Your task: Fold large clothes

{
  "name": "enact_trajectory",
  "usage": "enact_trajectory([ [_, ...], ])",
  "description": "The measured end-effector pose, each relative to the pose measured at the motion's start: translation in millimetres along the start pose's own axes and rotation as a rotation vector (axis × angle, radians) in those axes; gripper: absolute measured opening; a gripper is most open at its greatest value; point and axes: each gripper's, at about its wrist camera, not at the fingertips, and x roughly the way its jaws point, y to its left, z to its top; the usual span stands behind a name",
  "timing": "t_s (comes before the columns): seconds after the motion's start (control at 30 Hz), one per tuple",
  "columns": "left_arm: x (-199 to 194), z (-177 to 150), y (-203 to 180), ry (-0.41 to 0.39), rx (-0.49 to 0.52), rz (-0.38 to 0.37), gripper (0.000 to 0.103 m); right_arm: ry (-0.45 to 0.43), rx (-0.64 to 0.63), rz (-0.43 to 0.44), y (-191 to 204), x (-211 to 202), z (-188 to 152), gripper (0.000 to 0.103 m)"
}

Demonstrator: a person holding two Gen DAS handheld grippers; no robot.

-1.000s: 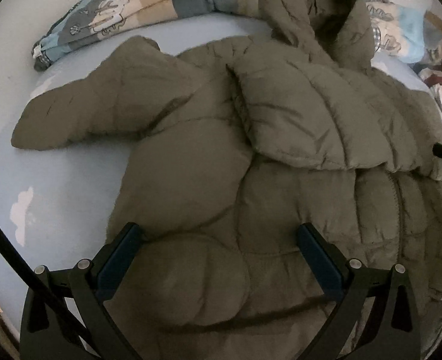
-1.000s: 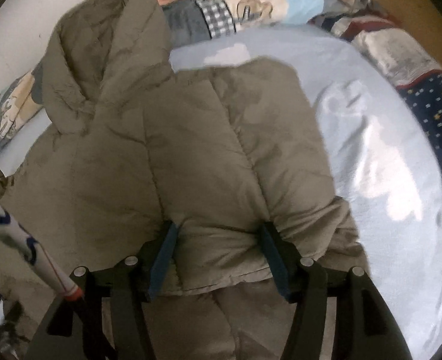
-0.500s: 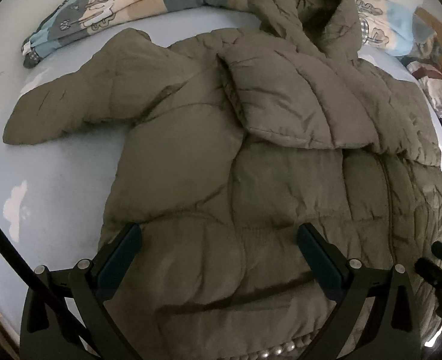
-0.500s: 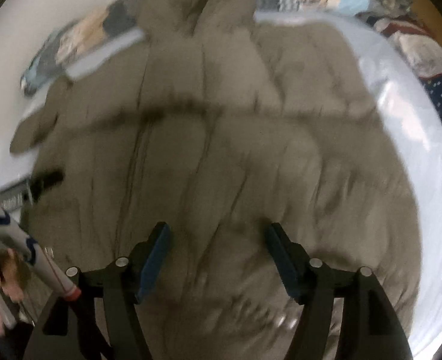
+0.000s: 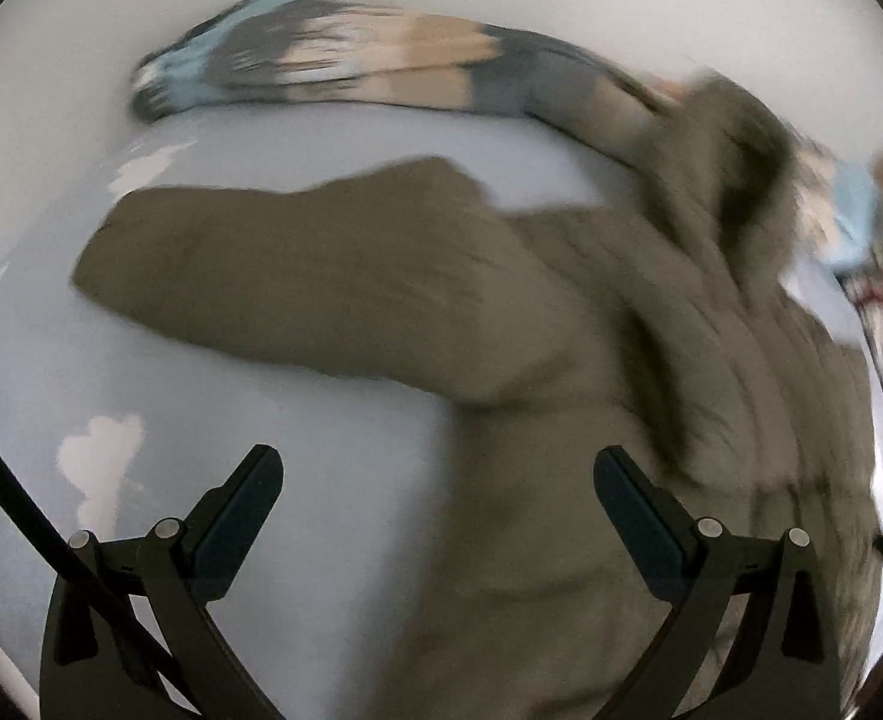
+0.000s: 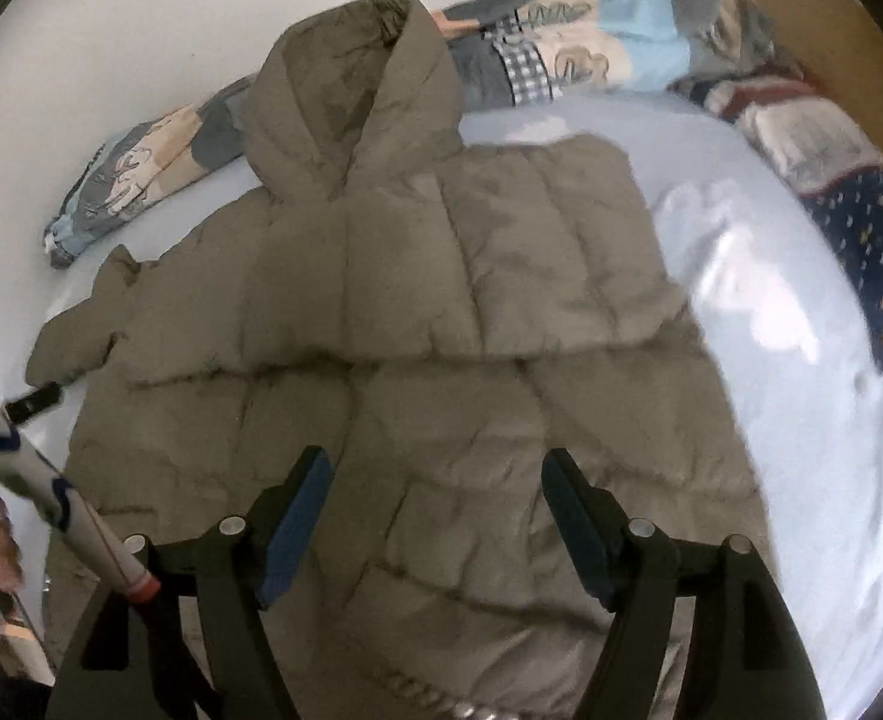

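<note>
- One olive puffer jacket (image 6: 417, 324) is spread on the pale blue bed sheet (image 6: 801, 420), hood (image 6: 345, 102) toward the wall, hem toward the camera.
- One sleeve (image 6: 555, 252) is seen already laid across the chest; the other sleeve (image 5: 273, 276) lies stretched out sideways on the sheet, unfolded.
- Right gripper (image 6: 435, 534): fingers have just been opening, now stand apart above the lower body of the jacket, nothing pinched between them.
- Left gripper (image 5: 438, 516): fingers wide apart, empty, hung over the jacket's side edge near the outstretched sleeve; that view is smeared by motion.
- Step judged in hand: the first sleeve fold is finished and released; the second sleeve comes next.
- Next move is judged to call for a pinch near the cuff of the outstretched sleeve, a lift clear of the padding, and a carry across the chest onto the folded one.
- Padding is thick and springy, so a shallow pinch may slip.
- Farther out: a patterned quilt (image 6: 585, 42) is bunched along the wall, a star-print cloth (image 6: 873, 252) at the far right.
</note>
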Motion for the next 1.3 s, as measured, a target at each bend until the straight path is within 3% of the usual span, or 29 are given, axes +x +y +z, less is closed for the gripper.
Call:
enact_trajectory([
  [0.13, 14, 17, 64, -0.001, -0.130, 0.058, 0.103, 0.012, 0.035, 0.021, -7, 3, 1, 0.077],
  [0.27, 29, 25, 131, 0.008, -0.300, 0.066, 0.102, 0.028, 0.055, 0.040, -13, 4, -3, 0.077],
  [0.37, 33, 23, 181, -0.005, -0.468, 0.038, 0.085, 0.021, 0.058, 0.034, -14, 4, -2, 0.077],
  [0.43, 35, 23, 205, -0.011, -0.543, 0.000, 0.068, 0.028, 0.058, 0.039, -13, 7, -1, 0.077],
  [0.47, 36, 24, 217, -0.018, -0.576, -0.018, 0.067, 0.032, 0.056, 0.038, -13, 9, -2, 0.077],
  [0.57, 37, 25, 236, -0.045, -0.638, -0.053, 0.060, 0.052, 0.049, 0.042, -8, 17, -2, 0.077],
  [0.73, 51, 34, 266, -0.098, -0.755, -0.197, 0.045, 0.064, 0.032, 0.052, 1, 23, -1, 0.077],
  [0.93, 81, 35, 283, -0.077, -0.817, -0.161, 0.043, 0.066, 0.028, 0.039, 4, 29, -1, 0.077],
  [1.2, 104, 36, 303, -0.179, -0.902, -0.282, 0.043, 0.068, 0.034, 0.028, 4, 38, 4, 0.077],
  [1.3, 116, 40, 303, -0.223, -0.944, -0.320, 0.048, 0.069, 0.028, 0.029, 4, 38, 4, 0.077],
])
